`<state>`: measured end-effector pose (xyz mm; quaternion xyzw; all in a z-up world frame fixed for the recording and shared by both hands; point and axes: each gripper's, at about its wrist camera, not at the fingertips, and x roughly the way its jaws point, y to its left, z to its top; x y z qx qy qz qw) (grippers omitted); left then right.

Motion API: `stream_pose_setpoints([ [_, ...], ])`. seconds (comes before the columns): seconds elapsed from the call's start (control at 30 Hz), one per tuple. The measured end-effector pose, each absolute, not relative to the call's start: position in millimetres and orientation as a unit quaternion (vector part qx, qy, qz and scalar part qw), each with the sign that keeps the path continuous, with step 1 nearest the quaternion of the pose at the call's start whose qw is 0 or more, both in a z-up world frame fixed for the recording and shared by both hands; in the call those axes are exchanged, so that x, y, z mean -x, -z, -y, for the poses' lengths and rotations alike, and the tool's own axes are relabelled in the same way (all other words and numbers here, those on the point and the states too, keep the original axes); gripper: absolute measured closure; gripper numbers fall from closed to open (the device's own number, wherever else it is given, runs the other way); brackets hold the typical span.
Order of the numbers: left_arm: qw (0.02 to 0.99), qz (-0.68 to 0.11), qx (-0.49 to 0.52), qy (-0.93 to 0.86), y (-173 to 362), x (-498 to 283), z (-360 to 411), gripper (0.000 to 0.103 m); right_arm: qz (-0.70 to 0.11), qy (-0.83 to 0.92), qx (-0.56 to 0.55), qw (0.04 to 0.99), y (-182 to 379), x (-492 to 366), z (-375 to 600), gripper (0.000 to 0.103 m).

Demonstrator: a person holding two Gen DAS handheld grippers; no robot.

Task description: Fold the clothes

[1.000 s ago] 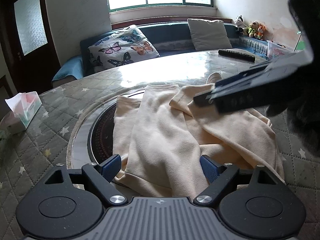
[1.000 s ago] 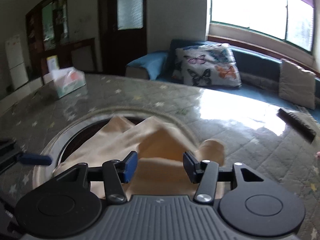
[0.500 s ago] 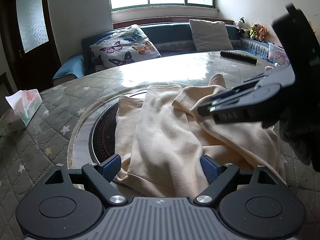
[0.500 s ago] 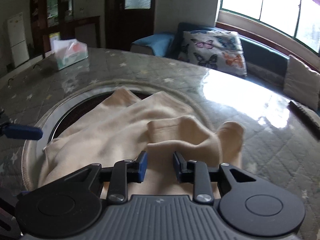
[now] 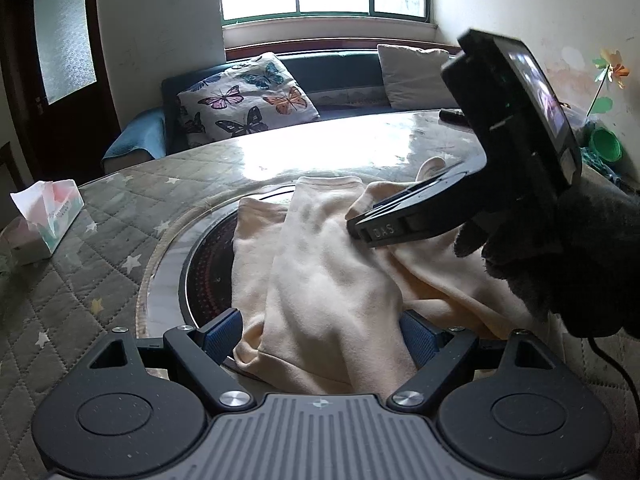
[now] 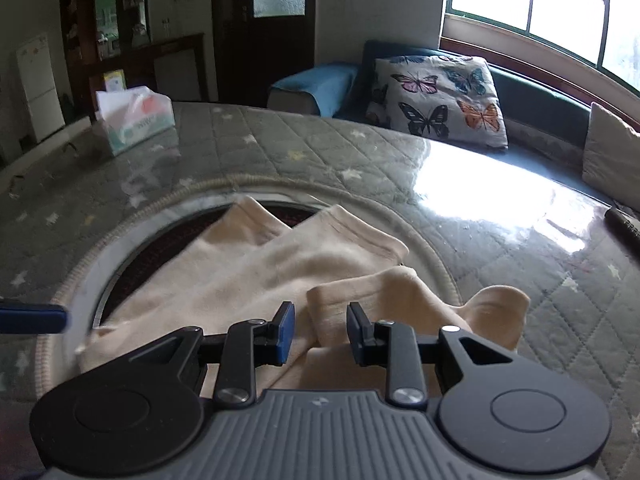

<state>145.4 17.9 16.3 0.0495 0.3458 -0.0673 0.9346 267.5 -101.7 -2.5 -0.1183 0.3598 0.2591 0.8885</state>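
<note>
Cream cloth, the garment (image 5: 328, 280) lies rumpled across the round inset of the quilted counter (image 6: 280, 152). Left gripper (image 5: 320, 336) spread wide around its near hem; right gripper (image 6: 320, 330) partly parted over a folded edge, gripping nothing.

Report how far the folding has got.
Barely begun. The cream garment lies rumpled on the table, with no neat fold visible. The right tongs, jaws apart, straddle a cuff edge; the left tongs gape wide around the near hem. All folding remains.
</note>
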Motion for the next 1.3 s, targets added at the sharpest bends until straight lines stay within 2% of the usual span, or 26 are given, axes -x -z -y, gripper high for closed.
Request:
stream_pose_setpoints([
  [0.03, 0.935, -0.346, -0.049, 0.067, -17.0, -145.7, -18.6, 0.016, -0.361, -0.257, 0.114, 0.889, 3.8, -269.0, 103.0, 0.079],
  [0.1, 0.935, -0.345, -0.047, 0.066, -18.3, -147.2, -19.4, 0.016, -0.360, -0.255, 0.099, 0.892, 3.1, -269.8, 108.3, 0.092],
  [0.2, 0.935, -0.346, -0.044, 0.063, -20.4, -149.1, -18.9, 0.016, -0.343, -0.249, 0.092, 0.901, -6.0, -264.5, 116.7, 0.099],
  [0.3, 0.936, -0.344, -0.047, 0.062, -23.2, -150.3, -15.5, 0.017, -0.323, -0.243, 0.076, 0.911, -20.4, -256.6, 131.9, 0.099],
  [0.63, 0.936, -0.342, -0.051, 0.064, -37.0, -167.5, 1.4, 0.032, -0.252, -0.212, 0.038, 0.944, -78.7, -209.5, 213.0, 0.099],
  [0.8, 0.936, -0.341, -0.051, 0.074, -39.5, -192.7, 17.2, 0.033, -0.233, -0.172, 0.032, 0.957, -93.9, -173.9, 270.5, 0.100],
  [1.13, 0.933, -0.346, -0.063, 0.076, -14.7, -266.1, 45.4, 0.035, -0.277, -0.056, -0.002, 0.959, -64.0, -125.2, 373.7, 0.099],
  [1.23, 0.929, -0.356, -0.069, 0.077, -4.8, -284.5, 51.9, 0.044, -0.294, -0.033, -0.015, 0.955, -46.9, -120.1, 389.5, 0.099],
  [1.3, 0.925, -0.364, -0.074, 0.074, 1.8, -294.1, 54.6, 0.045, -0.303, -0.020, -0.028, 0.952, -36.9, -119.1, 399.0, 0.099],
])
